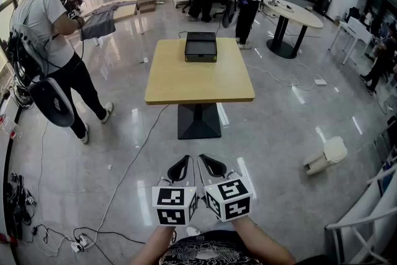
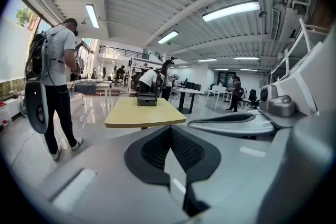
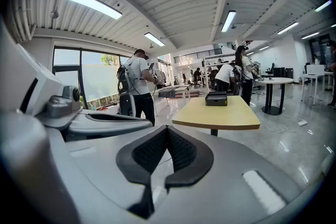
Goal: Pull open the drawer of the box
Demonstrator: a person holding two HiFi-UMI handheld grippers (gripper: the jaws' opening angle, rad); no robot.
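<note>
Box (image 1: 201,46): squat black rectangular case with hard edges, which sat at the 12 o'clock edge of a smooth, tan square table (image 1: 198,80), well apart from both tools. Left gripper (image 2: 169,129) and right gripper (image 3: 167,128): grey shells and ribbed black pads, jaws pressed together on nothing, held at 6 o'clock. Advised handling: close in, part one pair, take the drawer front squarely and draw it straight back, the other probably steadying the case.

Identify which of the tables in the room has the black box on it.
The square wooden-topped table straight ahead, with the black box at its far edge. The round white table further right has no such box.
</note>
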